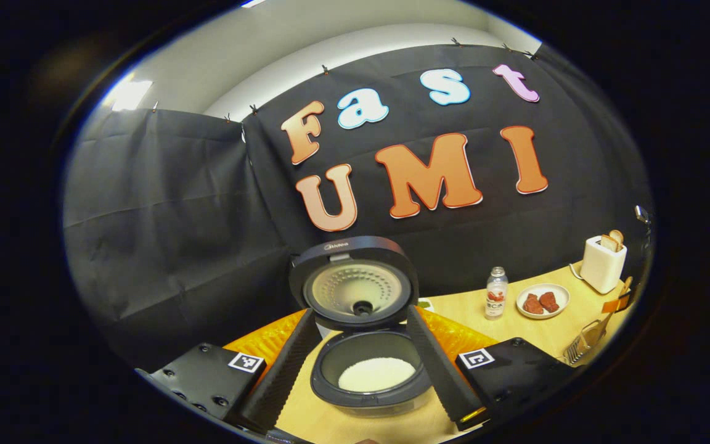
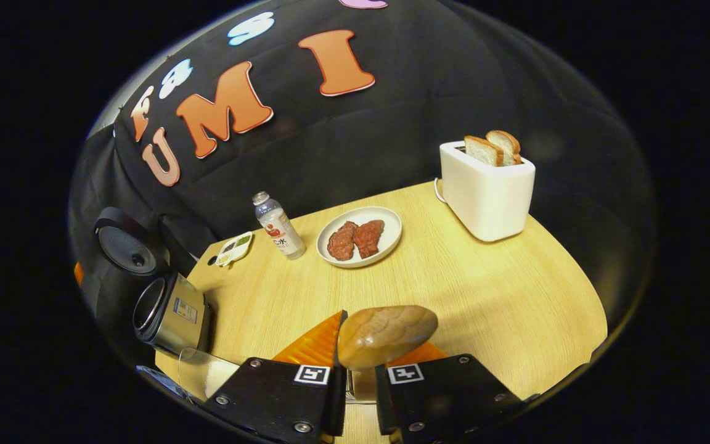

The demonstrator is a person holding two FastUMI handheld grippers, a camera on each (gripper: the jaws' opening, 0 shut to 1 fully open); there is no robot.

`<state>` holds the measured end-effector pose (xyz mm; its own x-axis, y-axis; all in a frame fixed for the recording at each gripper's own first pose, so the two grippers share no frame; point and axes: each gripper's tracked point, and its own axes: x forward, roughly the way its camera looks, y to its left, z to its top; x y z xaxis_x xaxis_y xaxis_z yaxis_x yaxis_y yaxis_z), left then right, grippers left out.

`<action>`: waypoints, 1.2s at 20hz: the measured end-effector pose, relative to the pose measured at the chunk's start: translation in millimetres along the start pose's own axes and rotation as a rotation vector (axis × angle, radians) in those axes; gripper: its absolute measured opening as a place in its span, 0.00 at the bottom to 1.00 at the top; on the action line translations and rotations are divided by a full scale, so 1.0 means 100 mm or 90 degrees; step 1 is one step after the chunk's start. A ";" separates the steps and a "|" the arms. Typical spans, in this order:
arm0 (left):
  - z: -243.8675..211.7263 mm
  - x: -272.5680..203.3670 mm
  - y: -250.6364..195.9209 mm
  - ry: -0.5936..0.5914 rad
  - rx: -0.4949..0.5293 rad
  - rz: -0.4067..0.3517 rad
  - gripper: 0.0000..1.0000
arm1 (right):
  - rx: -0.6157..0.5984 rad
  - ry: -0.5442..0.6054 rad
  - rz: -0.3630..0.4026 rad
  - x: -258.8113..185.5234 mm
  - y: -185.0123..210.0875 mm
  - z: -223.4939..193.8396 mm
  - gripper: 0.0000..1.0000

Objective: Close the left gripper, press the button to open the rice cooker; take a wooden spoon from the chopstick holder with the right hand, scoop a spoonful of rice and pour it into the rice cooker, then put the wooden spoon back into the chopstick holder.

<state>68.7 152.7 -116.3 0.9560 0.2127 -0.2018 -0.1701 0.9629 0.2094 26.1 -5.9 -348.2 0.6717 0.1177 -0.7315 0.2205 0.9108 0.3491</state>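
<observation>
1. Wooden spoon pinched between right gripper fingers, bowl forward above the desk
2. Left gripper fingers spread before the open rice cooker
3. Risk: a tilted spoon would likely spill rice

In the right gripper view the wooden spoon shows its bowl alone; the handle drops out of sight between the fingers. The rice cooker is cut by the view's left edge. In the left gripper view the chopstick holder sits small and blurred at the right rim, its contents unclear.
</observation>
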 end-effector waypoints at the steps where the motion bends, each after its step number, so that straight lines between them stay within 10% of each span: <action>1: 0.07 0.14 0.09 0.001 -0.004 0.006 0.96 | 0.000 0.010 -0.008 -0.03 -0.03 -0.01 0.23; 11: 1.02 1.67 0.42 0.036 -0.127 -0.011 0.92 | -0.057 -0.108 -0.081 -0.76 -0.18 0.68 0.80; 17: 0.59 2.29 0.01 0.172 -0.132 -0.006 1.00 | -0.076 -0.139 -0.080 -1.07 0.01 0.91 0.83; 24: -0.44 1.75 -0.07 0.349 -0.121 0.037 1.00 | -0.122 -0.106 -0.089 -1.13 0.21 0.77 0.83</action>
<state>226.2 190.3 -195.2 0.6888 0.2725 -0.6718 -0.3071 0.9491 0.0701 9.8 -30.5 -213.0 0.7550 -0.0663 -0.6524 0.1916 0.9738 0.1228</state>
